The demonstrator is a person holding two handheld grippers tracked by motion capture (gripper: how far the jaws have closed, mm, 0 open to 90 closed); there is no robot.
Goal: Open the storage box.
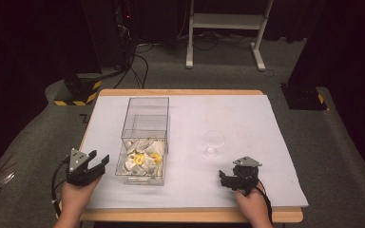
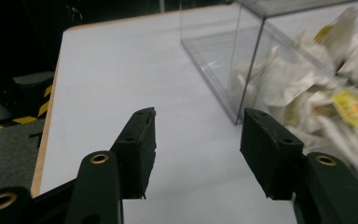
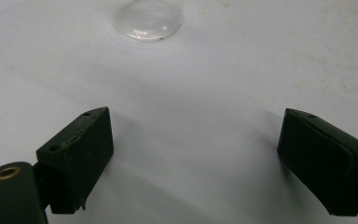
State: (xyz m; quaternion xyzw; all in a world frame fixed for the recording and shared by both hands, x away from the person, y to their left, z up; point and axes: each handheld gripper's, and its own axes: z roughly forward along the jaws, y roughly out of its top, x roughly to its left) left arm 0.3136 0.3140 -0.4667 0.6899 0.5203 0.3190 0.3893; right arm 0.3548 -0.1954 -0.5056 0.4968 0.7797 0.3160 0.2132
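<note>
A clear plastic box (image 1: 145,137) stands on the white table cover, left of centre, holding several white and yellow packets (image 1: 143,159) in its near half. The same clear box (image 2: 261,56) and its packets (image 2: 335,88) lie just right of my left gripper's jaws. My left gripper (image 1: 100,160) sits open near the table's front left, a short way left of the box, empty. A clear glass (image 1: 214,142) stands right of centre. My right gripper (image 1: 224,179) is open and empty, near the front edge below the glass. The glass base (image 3: 148,19) shows ahead of the right gripper (image 3: 193,158).
The white cover (image 1: 247,118) spans most of the wooden table (image 1: 190,216). Beyond the table are a white frame stand (image 1: 225,28), cables (image 1: 138,61) and yellow-black striped bases (image 1: 78,92) on grey carpet.
</note>
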